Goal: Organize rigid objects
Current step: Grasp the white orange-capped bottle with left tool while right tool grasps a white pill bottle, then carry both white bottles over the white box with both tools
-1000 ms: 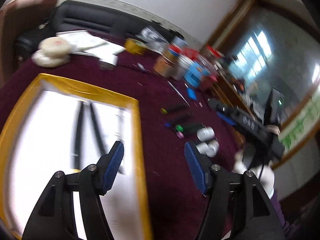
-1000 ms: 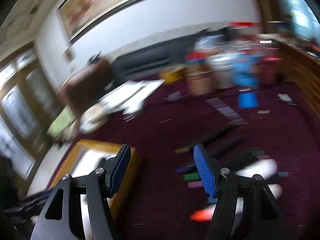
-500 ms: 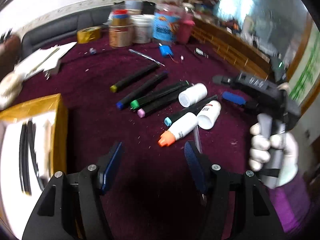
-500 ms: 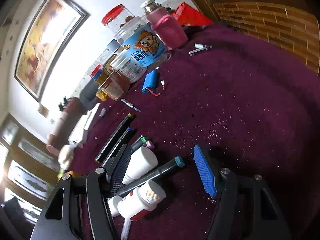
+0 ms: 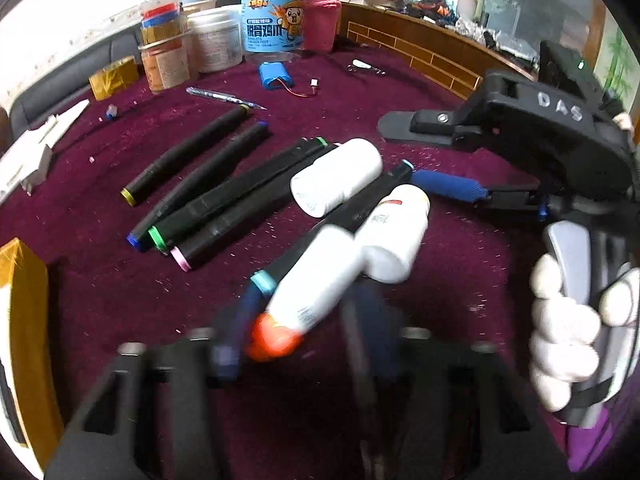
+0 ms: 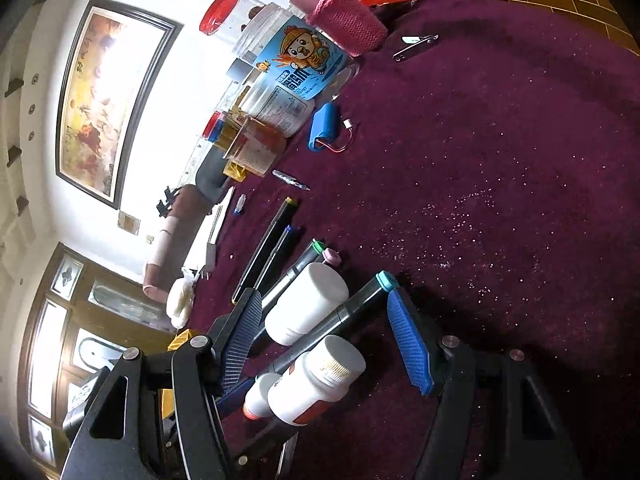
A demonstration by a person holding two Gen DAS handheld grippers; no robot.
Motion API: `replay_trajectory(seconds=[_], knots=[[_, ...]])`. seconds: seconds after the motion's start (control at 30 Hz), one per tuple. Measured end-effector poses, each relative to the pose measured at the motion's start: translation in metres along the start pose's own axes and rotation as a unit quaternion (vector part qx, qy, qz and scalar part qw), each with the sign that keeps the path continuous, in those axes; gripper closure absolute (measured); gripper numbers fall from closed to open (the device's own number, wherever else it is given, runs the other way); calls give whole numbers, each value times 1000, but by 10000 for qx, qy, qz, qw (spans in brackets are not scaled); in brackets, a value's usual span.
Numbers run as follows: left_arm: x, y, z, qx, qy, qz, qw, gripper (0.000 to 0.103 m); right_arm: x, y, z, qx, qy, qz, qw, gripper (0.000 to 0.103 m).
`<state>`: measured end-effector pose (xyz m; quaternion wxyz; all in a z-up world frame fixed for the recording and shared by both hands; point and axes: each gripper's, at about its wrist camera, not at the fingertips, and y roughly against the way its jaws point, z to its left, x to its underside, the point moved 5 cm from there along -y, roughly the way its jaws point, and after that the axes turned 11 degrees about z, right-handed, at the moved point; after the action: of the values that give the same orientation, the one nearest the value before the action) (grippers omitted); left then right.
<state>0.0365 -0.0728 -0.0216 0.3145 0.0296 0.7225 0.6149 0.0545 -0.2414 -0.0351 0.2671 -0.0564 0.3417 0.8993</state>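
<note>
The left tool, its jaws just closing around the orange-capped bottle between them, could jostle the touching white bottle and teal-tipped marker beyond, toward the right tool, which stands open.

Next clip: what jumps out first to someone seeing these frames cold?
Three white bottles lie tumbled over a row of black markers on the maroon cloth. The left claw has just been closing around the orange-capped bottle, though blur hides whether its pads touch. The right claw stands open beside the pile, straddling the plain white bottle and the teal-tipped marker; a blue-labelled jar stands behind.
</note>
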Motion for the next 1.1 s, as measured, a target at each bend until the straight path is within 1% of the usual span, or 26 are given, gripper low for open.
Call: replay_trajectory(seconds=[0.1, 0.17, 0.27, 0.4, 0.53, 0.63, 0.7, 0.8, 0.9, 1.0, 1.07, 1.1], knots=[[4, 3, 0, 308, 154, 45, 9994, 81, 0, -1, 0, 16, 12, -4, 10000, 43], [8, 11, 3, 302, 248, -29, 9992, 81, 0, -1, 0, 27, 27, -3, 10000, 43], [14, 24, 9, 449, 448, -155, 9979, 81, 0, -2, 1, 41, 59, 0, 10000, 42], [24, 56, 20, 664, 752, -519, 9936, 81, 0, -3, 3, 110, 136, 16, 9998, 42], [35, 82, 33, 725, 980, -764, 9896, 81, 1, -6, 6, 181, 251, 32, 9995, 41], [46, 100, 44, 714, 1180, -904, 9863, 80, 3, -7, 10, 220, 369, 30, 9991, 37], [55, 111, 53, 751, 1339, -1043, 9826, 80, 4, -9, 13, 282, 494, 24, 9984, 34], [66, 121, 63, 790, 1492, -1174, 9786, 80, 5, -11, 16, 432, 615, 34, 9972, 34], [76, 134, 74, 754, 1546, -1278, 9768, 80, 12, -7, 25, 697, 741, 163, 9947, 34], [88, 148, 90, 633, 1609, -1414, 9747, 80, 23, -5, 39, 1083, 1091, 220, 9879, 34], [97, 151, 101, 602, 1721, -1459, 9723, 80, 30, -9, 47, 1362, 1345, 352, 9809, 34], [101, 151, 110, 614, 1826, -1467, 9702, 80, 34, -13, 51, 1563, 1504, 394, 9754, 34]])
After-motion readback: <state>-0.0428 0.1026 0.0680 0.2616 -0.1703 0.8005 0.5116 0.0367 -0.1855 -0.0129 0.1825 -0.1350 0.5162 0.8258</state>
